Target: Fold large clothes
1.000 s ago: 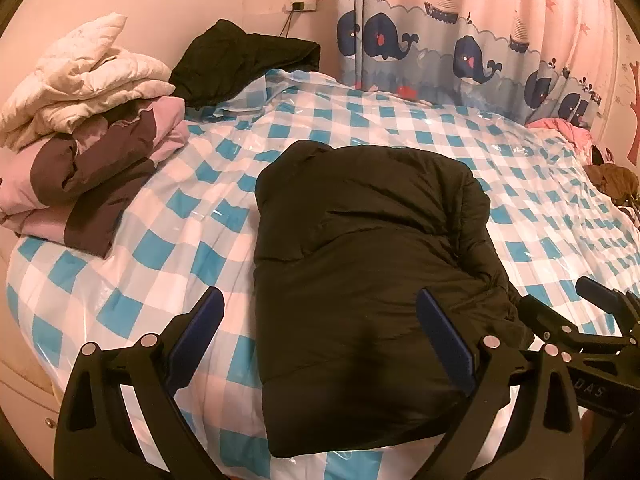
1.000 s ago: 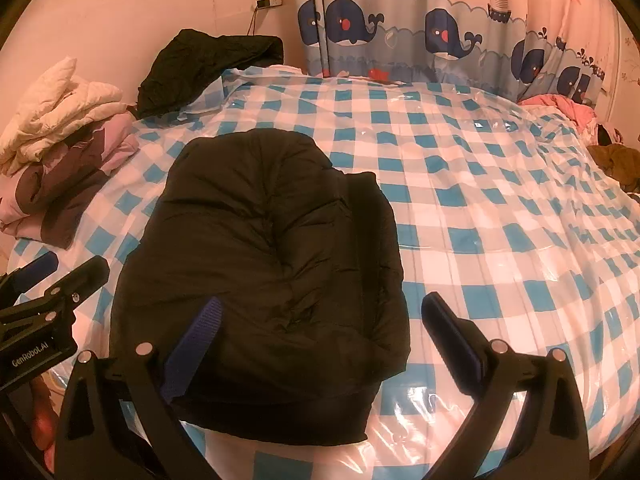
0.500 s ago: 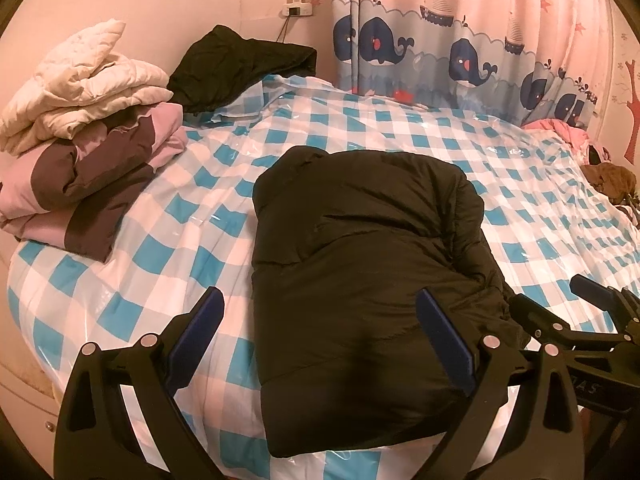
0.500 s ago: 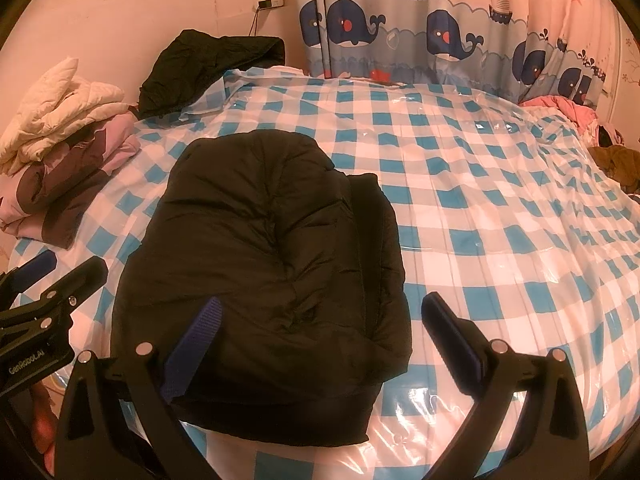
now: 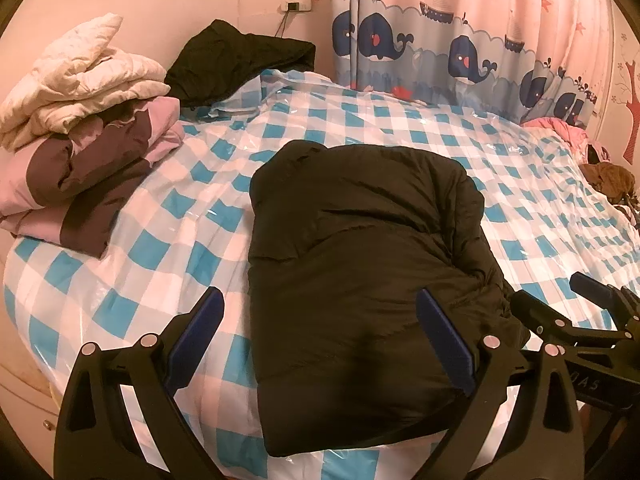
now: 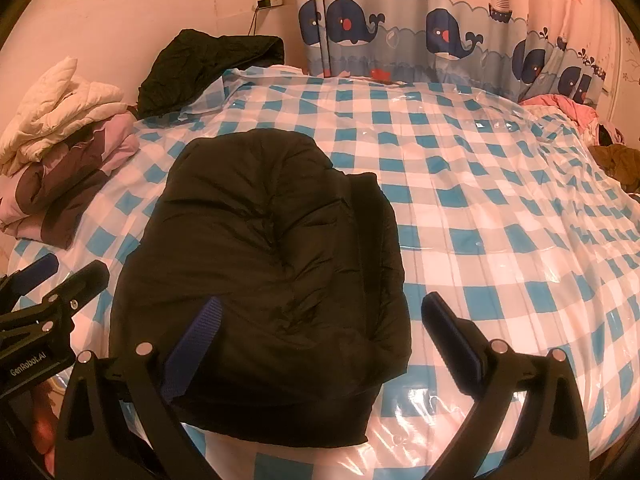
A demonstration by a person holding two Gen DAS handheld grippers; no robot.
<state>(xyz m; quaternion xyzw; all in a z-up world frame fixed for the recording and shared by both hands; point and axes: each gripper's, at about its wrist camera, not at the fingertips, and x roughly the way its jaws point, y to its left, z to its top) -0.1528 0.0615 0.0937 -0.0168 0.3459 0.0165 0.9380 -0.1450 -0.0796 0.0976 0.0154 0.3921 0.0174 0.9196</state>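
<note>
Fingers (image 5: 316,338) on my left and my right fingers (image 6: 322,334) both hang spread and empty above the near hem of the folded jacket (image 5: 360,272) on the bed (image 5: 160,240); its puffy fill could spring the fold open, or slide on the glossy cover; underside layers hidden; far pile (image 5: 80,120) unclear.

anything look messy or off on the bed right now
The black puffer jacket is folded but lumpy, with a strip of it bulging out along its right side. A second black garment sits crumpled at the far corner by the wall, unlike the folded stack at left. Both tongs are open and hold nothing.
</note>
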